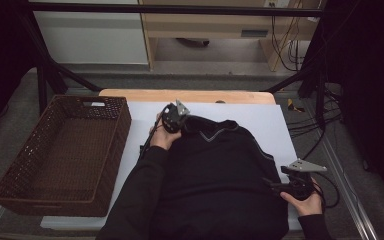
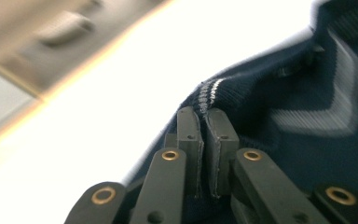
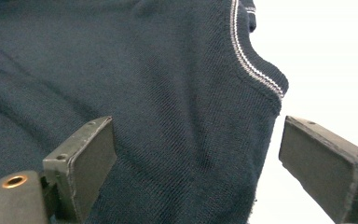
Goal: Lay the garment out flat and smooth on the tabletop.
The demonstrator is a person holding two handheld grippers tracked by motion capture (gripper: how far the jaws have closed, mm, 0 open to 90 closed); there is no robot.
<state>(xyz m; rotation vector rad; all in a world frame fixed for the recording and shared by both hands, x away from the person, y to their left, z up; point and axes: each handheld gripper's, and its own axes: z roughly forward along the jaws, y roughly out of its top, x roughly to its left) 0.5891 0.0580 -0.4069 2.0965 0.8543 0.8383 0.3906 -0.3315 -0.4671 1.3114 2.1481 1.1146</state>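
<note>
Where the white sheet [image 1: 260, 120] covers the table in the middle of the high view, a dark navy sweater [image 1: 220, 170] is spread flat, its V-neck with a pale stripe turned toward the upper centre of the frame. A brown wicker basket [image 1: 10, 192] is set at the left of the frame, just beside the sheet and apart from the sweater.

The left gripper [image 1: 174, 118] is seen at upper centre of the high view, at the sweater's upper left edge beside the collar. In the left gripper view its jaws are seen pressed together in the lower middle of the frame, with a striped rib edge of the sweater [image 2: 307, 130] pinched between the pads [image 2: 189, 135]; the fabric rises out of the pads toward the upper right, and the picture is blurred. A fold of knit is thus clamped.

The right gripper [image 1: 276, 186] is held at lower right of the high view, at the sweater's right edge near the hem. In the right gripper view the jaws are spread wide, one at lower left, one at lower right. The sweater [image 3: 144, 93] lies between and behind them, its striped armhole edge at upper right; the left pad [image 3: 95, 158] is seen over the knit, the right one over white sheet [image 3: 331, 56]. Nothing is pressed by them.
</note>
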